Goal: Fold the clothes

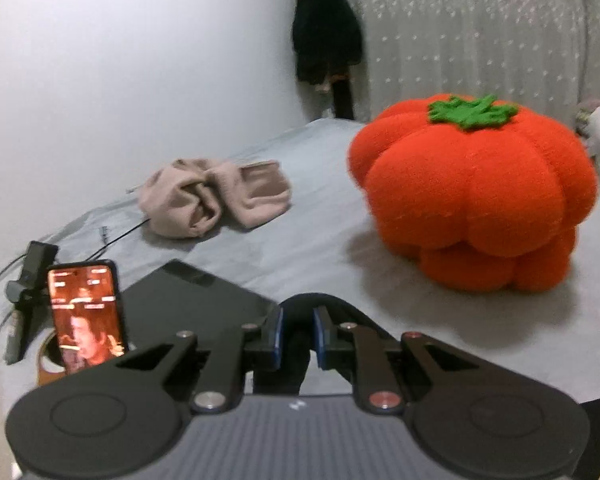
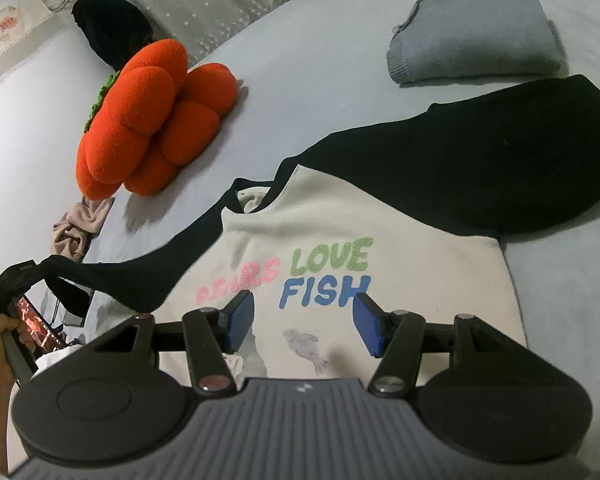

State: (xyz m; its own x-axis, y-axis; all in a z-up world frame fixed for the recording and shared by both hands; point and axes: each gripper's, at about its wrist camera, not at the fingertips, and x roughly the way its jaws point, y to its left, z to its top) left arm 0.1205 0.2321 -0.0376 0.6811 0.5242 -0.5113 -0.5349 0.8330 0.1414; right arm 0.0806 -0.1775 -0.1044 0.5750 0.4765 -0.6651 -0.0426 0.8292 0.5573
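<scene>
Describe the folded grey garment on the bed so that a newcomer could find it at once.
Start at the pale grey bed sheet and find the cream sweatshirt with black sleeves. Just beyond its outstretched black sleeve lies the folded grey knit garment. Unlike the crumpled beige cloth, it is a neat rectangle.

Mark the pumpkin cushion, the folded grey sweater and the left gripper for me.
Pumpkin cushion [image 1: 472, 196]: left wrist view, on its orange body.
Grey sweater [image 2: 476, 36]: right wrist view, middle of the folded top.
Left gripper [image 1: 297, 330]: left wrist view, between its fingers, which pinch black fabric.
</scene>
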